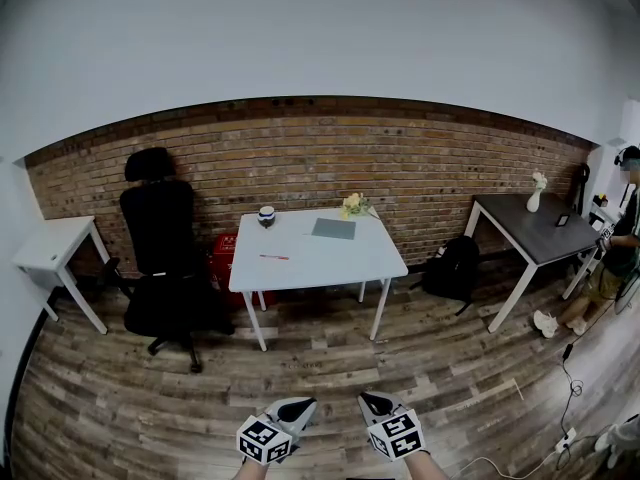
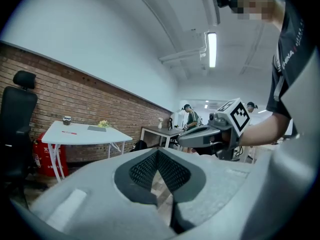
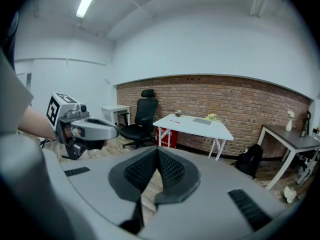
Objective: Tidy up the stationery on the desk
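I see both claws pressed together, gripping nothing: left gripper (image 1: 298, 408) and right gripper (image 1: 375, 404), low in head view. White desk (image 1: 330, 260) stands well ahead by the brick wall (image 1: 430, 158), carrying a red pen (image 1: 274, 257), a grey pad (image 1: 333, 229) and possibly a pen cup (image 1: 266, 215).

White desk (image 1: 340, 258) against the brick wall. On top: red pen (image 1: 274, 257) near the front left, flat grey pad (image 1: 333, 229) right of centre toward the back, small jar (image 1: 266, 215) at the back left, yellow flowers (image 1: 354, 205) at the back edge just behind the pad. All well apart. Dark table (image 1: 530, 233) off right: white vase (image 1: 535, 200), small dark object (image 1: 563, 220), too small to identify. Wood floor (image 1: 300, 388): black office chair (image 1: 165, 258), red box (image 1: 225, 258), black backpack (image 1: 455, 266).
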Motion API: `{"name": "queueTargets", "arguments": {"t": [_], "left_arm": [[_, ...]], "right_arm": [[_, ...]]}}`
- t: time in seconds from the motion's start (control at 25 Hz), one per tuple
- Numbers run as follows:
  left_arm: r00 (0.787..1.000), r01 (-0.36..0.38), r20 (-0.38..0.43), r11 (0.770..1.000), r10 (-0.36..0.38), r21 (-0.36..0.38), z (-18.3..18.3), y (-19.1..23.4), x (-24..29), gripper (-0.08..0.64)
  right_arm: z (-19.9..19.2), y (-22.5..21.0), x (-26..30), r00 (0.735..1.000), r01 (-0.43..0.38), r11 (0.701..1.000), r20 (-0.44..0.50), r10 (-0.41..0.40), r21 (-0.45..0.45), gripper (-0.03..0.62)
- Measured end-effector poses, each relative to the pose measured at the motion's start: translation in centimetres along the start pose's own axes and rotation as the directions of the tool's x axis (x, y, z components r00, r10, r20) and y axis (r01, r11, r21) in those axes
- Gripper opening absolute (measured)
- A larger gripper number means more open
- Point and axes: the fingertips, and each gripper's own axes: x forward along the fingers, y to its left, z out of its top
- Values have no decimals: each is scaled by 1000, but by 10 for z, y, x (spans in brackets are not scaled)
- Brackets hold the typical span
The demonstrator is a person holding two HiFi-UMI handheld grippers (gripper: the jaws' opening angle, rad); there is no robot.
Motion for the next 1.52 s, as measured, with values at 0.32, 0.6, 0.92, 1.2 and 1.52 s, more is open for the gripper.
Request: {"name": "queueTargets", "arguments": {"t": [0.32, 0.6, 0.92, 1.2, 1.52], "left_arm": [[999, -29, -21, 1000, 29, -11, -9, -1, 10, 9], [997, -61, -54, 998, 59, -22, -18, -9, 22, 9], [992, -99, -79, 995, 97, -24, -27, -19, 35, 9], [990, -93, -115, 994, 87, -54, -46, -8, 46, 9], [990, -48, -137, 996, 37, -76, -51, 51, 78, 9]], "right_arm": [[-11, -15, -3, 1000, -18, 1000, -10, 18, 11, 9], [-23, -35, -13, 999, -29, 999, -12, 30, 20, 9], [-43, -56, -14, 998, -53, 997, -30, 55, 55, 9], [-49, -63, 6, 996, -65, 995, -48, 68, 70, 9], [-36, -82, 62, 996, -37, 996, -81, 43, 78, 9]]}}
